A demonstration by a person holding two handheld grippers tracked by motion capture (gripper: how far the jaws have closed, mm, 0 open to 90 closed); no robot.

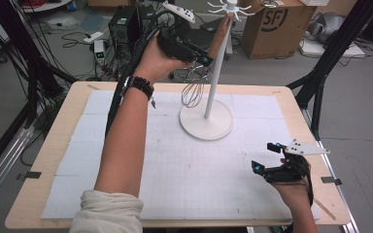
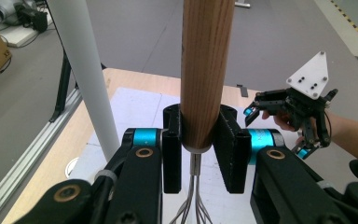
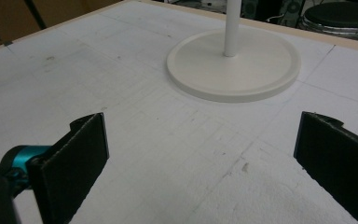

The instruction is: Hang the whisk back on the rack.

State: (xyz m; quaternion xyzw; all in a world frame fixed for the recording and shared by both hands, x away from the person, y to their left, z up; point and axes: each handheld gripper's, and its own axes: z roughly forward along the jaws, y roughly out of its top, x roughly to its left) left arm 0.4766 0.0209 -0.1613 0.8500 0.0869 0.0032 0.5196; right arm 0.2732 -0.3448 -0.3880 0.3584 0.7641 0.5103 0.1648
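Observation:
A whisk with a wooden handle (image 1: 222,33) and wire loops (image 1: 193,92) hangs up beside the white stand's pole (image 1: 217,73). My left gripper (image 1: 201,58) is shut on the lower end of that wooden handle (image 2: 205,70), with the wires (image 2: 193,205) dropping below its jaws. The stand has a round white base (image 1: 206,124) on the mat and hook arms at its top (image 1: 230,7). Low at the right, my right gripper (image 1: 263,158) is held open above the white mat (image 3: 135,130), nothing between its pads, facing the stand's base (image 3: 235,63).
The white gridded mat (image 1: 175,160) covers a wooden table (image 1: 39,165). Behind the table are a cardboard box (image 1: 277,26), computer gear and cables (image 1: 121,24) on the floor. Black frame legs (image 1: 320,82) stand at the right.

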